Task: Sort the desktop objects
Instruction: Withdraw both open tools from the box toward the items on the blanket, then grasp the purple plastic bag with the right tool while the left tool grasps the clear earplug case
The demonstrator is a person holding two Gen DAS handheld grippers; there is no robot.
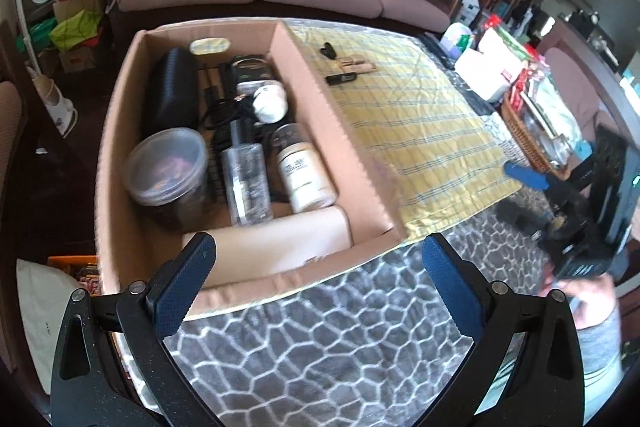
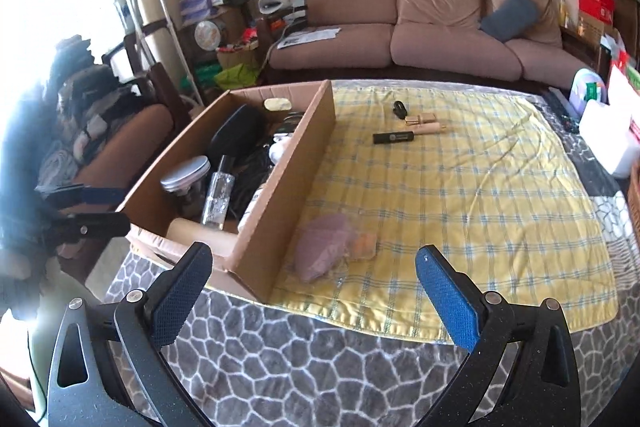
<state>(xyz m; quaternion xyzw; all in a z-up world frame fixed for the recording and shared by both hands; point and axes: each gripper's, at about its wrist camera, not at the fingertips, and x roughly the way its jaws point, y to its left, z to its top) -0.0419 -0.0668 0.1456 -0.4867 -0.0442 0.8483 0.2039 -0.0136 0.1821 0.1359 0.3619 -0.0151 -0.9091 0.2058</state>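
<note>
Nearby, pink pouch (image 2: 325,247) beside cardboard box (image 2: 280,183)

My left gripper (image 1: 320,263) is spread wide, its two blue-padded fingers (image 1: 184,283) angled apart with nothing between them. My right gripper (image 2: 314,273) is just as wide, its blue-padded fingers (image 2: 448,301) splayed and bare. From the left wrist camera I see the right gripper (image 1: 532,181) off at the right edge, one blue fingertip pointing left, the black body behind it blurred, and the hand (image 1: 588,297) gripping it below, with a grey sleeve (image 1: 600,343) under that. From the right wrist camera the left gripper (image 2: 96,207) appears at the left edge, its fingers reaching right, one above the other, the rest lost in glare.
</note>
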